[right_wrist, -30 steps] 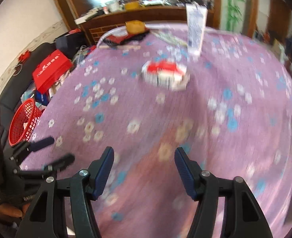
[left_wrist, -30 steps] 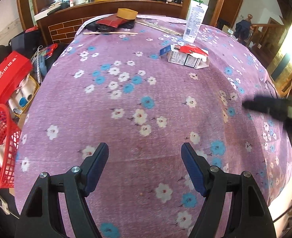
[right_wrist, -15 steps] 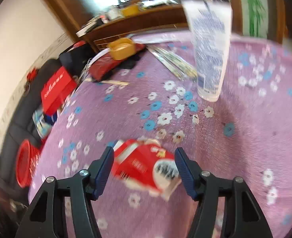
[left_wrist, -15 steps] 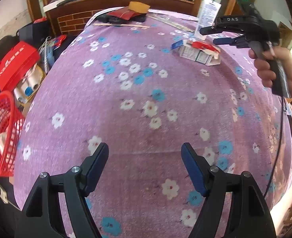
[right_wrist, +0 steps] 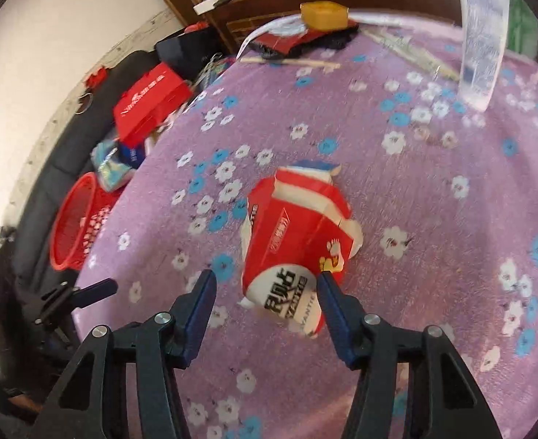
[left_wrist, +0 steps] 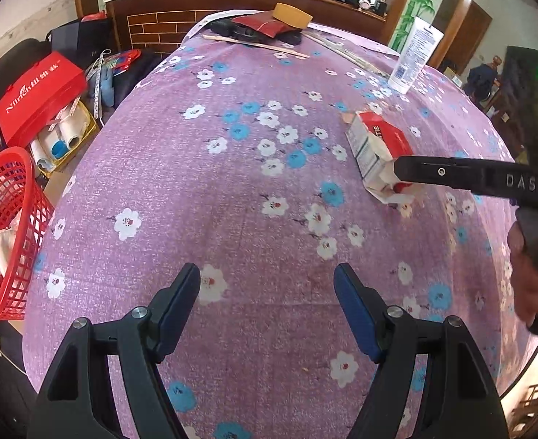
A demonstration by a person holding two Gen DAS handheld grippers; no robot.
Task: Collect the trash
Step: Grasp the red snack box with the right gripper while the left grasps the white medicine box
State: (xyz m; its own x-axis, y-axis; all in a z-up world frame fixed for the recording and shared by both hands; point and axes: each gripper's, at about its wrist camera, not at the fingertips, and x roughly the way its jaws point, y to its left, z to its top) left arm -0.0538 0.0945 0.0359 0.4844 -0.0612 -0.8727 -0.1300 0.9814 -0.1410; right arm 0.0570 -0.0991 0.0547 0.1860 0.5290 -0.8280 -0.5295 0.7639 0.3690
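A crumpled red and white carton [right_wrist: 298, 234] lies on the purple flowered tablecloth [right_wrist: 433, 190]. My right gripper [right_wrist: 267, 285] is open, its near end of the carton between the fingertips; the right pad is at the carton's edge. In the left wrist view the carton [left_wrist: 377, 146] lies at the right with the right gripper [left_wrist: 400, 172] reaching onto its near end. My left gripper [left_wrist: 267, 285] is open and empty above the cloth near the table's front. A red mesh basket [left_wrist: 2, 230] with a scrap of paper in it stands off the table's left edge.
A white tube [left_wrist: 413, 58] stands upright at the far right of the table. A yellow box [left_wrist: 292, 14], dark red items and chopsticks [left_wrist: 254, 44] lie at the far end. A red box [left_wrist: 38, 95] and clutter sit on the floor left. The basket also shows in the right wrist view [right_wrist: 78, 219].
My right gripper has swept across the table and come down around the carton's near end. My left gripper has stayed low at the front, still open.
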